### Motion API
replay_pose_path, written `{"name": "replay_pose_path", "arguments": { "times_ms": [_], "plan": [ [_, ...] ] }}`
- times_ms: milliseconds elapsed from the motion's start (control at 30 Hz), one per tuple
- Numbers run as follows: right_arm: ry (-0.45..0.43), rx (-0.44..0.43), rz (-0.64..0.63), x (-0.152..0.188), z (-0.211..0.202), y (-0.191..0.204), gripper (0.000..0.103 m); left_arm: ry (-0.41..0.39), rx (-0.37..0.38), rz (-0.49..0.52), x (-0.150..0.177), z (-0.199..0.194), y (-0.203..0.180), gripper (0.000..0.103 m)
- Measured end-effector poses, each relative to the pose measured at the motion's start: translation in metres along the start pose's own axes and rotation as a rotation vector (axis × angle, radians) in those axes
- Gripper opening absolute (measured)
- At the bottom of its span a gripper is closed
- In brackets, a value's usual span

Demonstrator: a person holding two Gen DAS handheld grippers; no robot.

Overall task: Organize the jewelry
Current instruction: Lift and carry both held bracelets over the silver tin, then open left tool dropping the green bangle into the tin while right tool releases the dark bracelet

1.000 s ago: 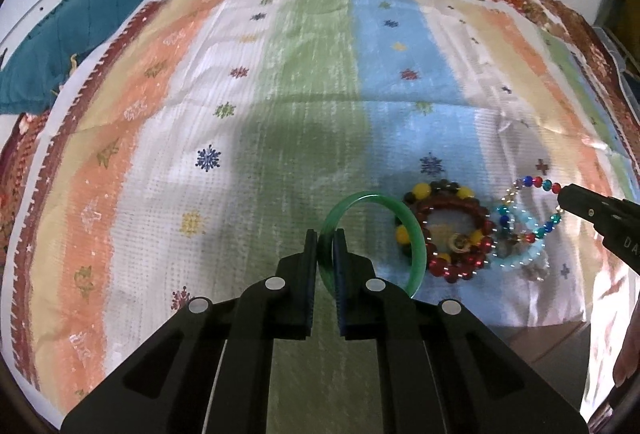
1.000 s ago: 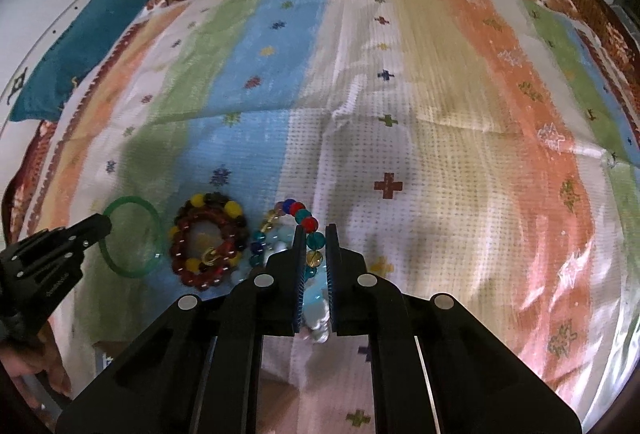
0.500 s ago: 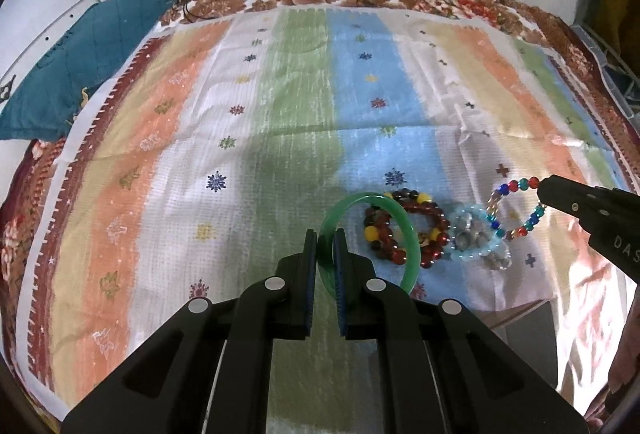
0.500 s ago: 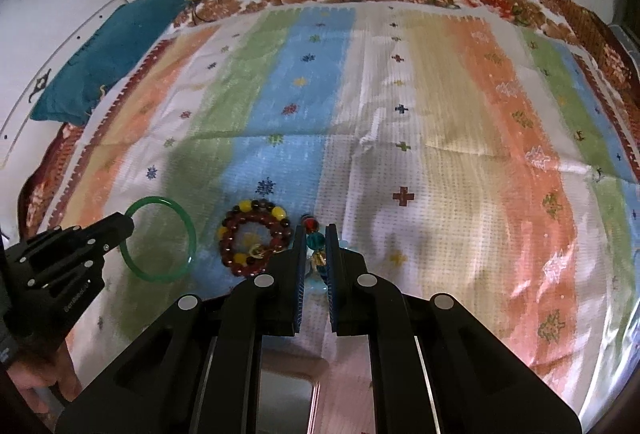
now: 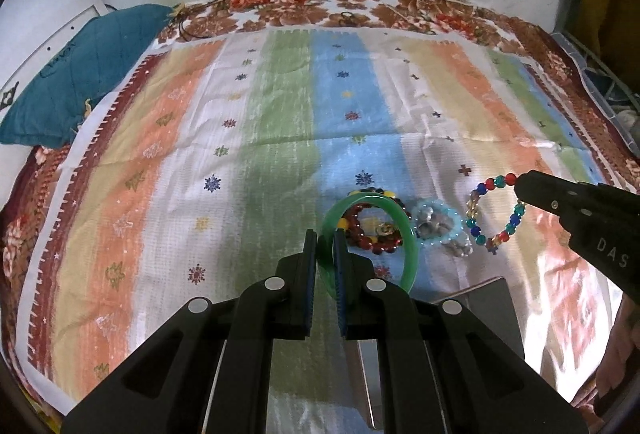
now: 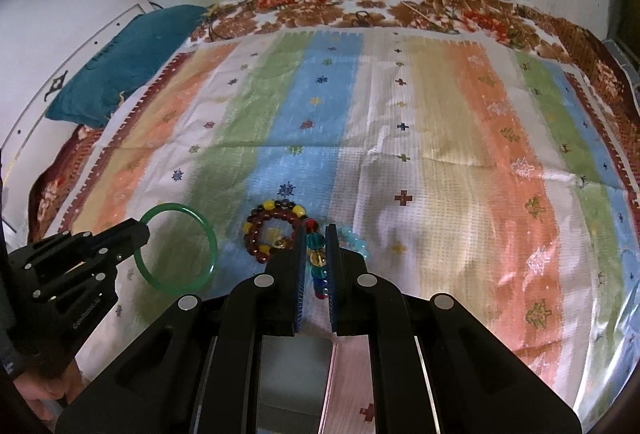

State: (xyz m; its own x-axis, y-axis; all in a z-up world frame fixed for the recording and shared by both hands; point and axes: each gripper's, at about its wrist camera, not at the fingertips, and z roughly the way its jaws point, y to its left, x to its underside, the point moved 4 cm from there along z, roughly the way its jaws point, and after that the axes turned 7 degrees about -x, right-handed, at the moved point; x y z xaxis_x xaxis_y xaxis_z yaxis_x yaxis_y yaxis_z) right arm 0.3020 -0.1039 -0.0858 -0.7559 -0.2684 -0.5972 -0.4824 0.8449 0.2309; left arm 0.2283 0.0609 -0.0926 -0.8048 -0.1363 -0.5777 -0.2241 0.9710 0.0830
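Observation:
My left gripper (image 5: 325, 234) is shut on a green bangle (image 5: 404, 222) and holds it above the striped cloth; the bangle also shows in the right wrist view (image 6: 208, 234), pinched by the left gripper (image 6: 142, 230). My right gripper (image 6: 315, 234) is shut on a multicoloured bead bracelet (image 6: 316, 242), which hangs from the right gripper (image 5: 518, 186) in the left wrist view (image 5: 474, 208). A dark red and yellow bead bracelet (image 6: 256, 230) (image 5: 360, 234) and a pale blue bead bracelet (image 5: 450, 220) (image 6: 354, 238) lie on the cloth below.
The striped cloth (image 5: 280, 114) covers a bed with a floral brown border (image 5: 360, 6). A teal cushion (image 5: 80, 74) lies at the far left. A grey box or tray (image 5: 492, 310) (image 6: 292, 374) sits at the near edge. Wall and cables stand behind.
Both grippers have risen and pulled back from the cloth, each lifting its bracelet. The red and pale blue bracelets stay on the cloth. The grey box has come into view.

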Motion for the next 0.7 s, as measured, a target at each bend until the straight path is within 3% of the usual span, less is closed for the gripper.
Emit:
{"name": "replay_pose_path", "arguments": {
  "times_ms": [700],
  "plan": [
    [-0.099,-0.036,-0.051,0.029,-0.053,0.026,0.010,-0.051,0.047,-0.015,0.029,-0.047,-0.011,0.008]
  ]
}}
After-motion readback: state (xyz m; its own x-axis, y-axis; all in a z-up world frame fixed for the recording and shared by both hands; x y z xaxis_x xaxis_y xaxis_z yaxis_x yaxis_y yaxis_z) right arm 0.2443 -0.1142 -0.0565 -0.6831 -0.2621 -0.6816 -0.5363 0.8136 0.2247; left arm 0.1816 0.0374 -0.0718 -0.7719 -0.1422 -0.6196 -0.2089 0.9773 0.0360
